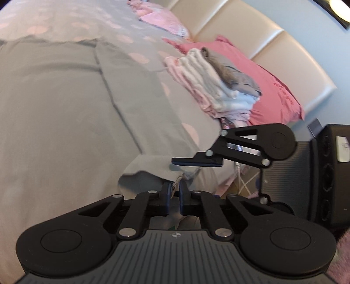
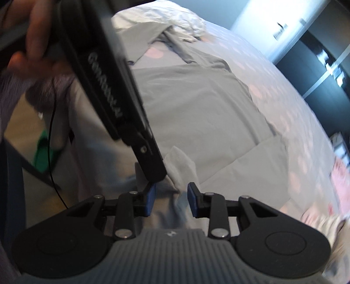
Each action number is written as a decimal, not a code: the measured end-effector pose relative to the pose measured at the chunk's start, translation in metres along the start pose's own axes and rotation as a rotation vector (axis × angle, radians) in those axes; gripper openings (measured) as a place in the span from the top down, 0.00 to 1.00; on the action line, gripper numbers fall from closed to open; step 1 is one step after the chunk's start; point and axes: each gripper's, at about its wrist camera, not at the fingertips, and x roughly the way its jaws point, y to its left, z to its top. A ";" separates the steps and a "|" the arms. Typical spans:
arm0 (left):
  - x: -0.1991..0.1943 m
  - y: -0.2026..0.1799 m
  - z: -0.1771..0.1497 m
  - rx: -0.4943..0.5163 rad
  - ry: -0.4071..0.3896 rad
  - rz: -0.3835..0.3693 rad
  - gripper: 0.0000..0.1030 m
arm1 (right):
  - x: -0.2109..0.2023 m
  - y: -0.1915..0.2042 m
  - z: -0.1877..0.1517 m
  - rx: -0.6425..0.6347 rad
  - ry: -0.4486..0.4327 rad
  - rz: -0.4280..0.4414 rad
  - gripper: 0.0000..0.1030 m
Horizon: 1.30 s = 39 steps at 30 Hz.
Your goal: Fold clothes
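Observation:
A grey garment (image 1: 65, 104) lies spread flat on the bed; it also shows in the right wrist view (image 2: 196, 104). My left gripper (image 1: 174, 185) is shut on the garment's near edge at the bed's side. My right gripper (image 2: 171, 198) is open, its blue pads (image 2: 151, 201) on either side of a raised fold of the grey cloth, right beside the left gripper's body (image 2: 113, 87). In the left wrist view the right gripper (image 1: 196, 161) hovers just above the pinched edge.
A stack of folded clothes (image 1: 210, 78) rests against a pink pillow (image 1: 271, 87) by the cream headboard (image 1: 273, 37). A black speaker-like box (image 1: 328, 174) stands beside the bed. The bedspread (image 2: 295, 104) is grey with pink dots. A crumpled white cloth (image 2: 186, 19) lies far off.

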 end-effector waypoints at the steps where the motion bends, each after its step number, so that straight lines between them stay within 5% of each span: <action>1: -0.003 -0.004 0.001 0.020 -0.003 -0.007 0.95 | -0.001 0.000 -0.001 -0.025 -0.001 -0.002 0.68; 2: -0.005 -0.008 0.001 0.041 -0.003 -0.015 0.95 | -0.001 0.000 -0.001 -0.043 0.001 -0.002 0.68; 5: -0.014 -0.021 0.003 0.094 -0.004 -0.066 0.95 | -0.006 0.000 -0.003 -0.087 0.004 0.013 0.93; 9: -0.029 -0.034 0.008 0.145 -0.032 -0.107 0.95 | -0.027 -0.001 -0.009 -0.136 0.007 0.061 0.94; 14: -0.033 -0.031 0.018 0.096 -0.063 -0.094 0.95 | -0.055 -0.009 -0.027 -0.164 0.045 0.153 0.95; 21: 0.000 -0.040 0.013 0.119 0.057 -0.083 0.95 | -0.078 -0.007 -0.067 -0.195 0.177 0.253 0.95; 31: 0.029 -0.030 0.005 0.087 0.167 0.007 0.83 | -0.023 -0.020 -0.095 -0.010 0.207 0.339 0.94; 39: 0.040 -0.018 0.015 0.067 0.211 0.126 0.79 | -0.038 -0.015 -0.105 0.127 0.184 0.365 0.72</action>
